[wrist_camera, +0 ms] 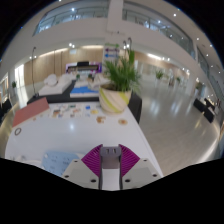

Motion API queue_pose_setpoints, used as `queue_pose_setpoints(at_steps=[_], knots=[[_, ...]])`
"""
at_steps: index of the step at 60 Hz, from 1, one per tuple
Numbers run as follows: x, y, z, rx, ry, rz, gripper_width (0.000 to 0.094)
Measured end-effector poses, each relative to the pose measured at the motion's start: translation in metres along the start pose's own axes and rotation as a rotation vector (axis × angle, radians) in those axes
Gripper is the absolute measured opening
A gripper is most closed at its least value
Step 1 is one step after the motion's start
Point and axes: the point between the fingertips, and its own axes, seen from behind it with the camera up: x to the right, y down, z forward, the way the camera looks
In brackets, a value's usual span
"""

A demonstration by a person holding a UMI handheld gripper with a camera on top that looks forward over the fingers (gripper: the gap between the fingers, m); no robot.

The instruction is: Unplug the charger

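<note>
My gripper (110,158) is held above the near end of a long white table (140,140). Between the two magenta pads (92,162) sits a small white-grey block, the charger (110,172). Both pads press on its sides. Two short dark marks show on its top end. No socket or power strip shows in the view, and no cable can be made out. The fingers hide the lower part of the charger.
A green plant in a yellow pot (115,97) stands on the table beyond the fingers. Small colourful items (85,113) lie in front of it. A blue-patterned flat thing (55,160) lies to the left of the fingers. A large bright hall lies beyond.
</note>
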Motion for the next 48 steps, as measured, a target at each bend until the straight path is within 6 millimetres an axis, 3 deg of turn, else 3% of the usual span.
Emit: queue_pose_setpoints(at_steps=[8, 17, 21, 26, 28, 34, 37, 42, 48], knots=[[0.007, 0.057, 0.028, -0.144, -0.030, -0.019, 0.0230], [0.005, 0.077, 0.049, -0.195, -0.037, -0.052, 0.0321], [0.004, 0.076, 0.050, -0.208, -0.037, -0.045, 0.0540], [0.006, 0.064, 0.031, -0.193, -0.023, -0.062, 0.0873], [0.005, 0.059, 0.016, -0.200, -0.017, -0.062, 0.0824], [-0.007, 0.031, -0.048, -0.182, -0.046, -0.012, 0.0860], [-0.013, 0.022, -0.090, -0.182, -0.052, 0.011, 0.0848], [-0.022, 0.015, -0.182, -0.179, -0.049, 0.021, 0.0847], [-0.029, 0.021, -0.274, -0.168, -0.028, 0.007, 0.0850]])
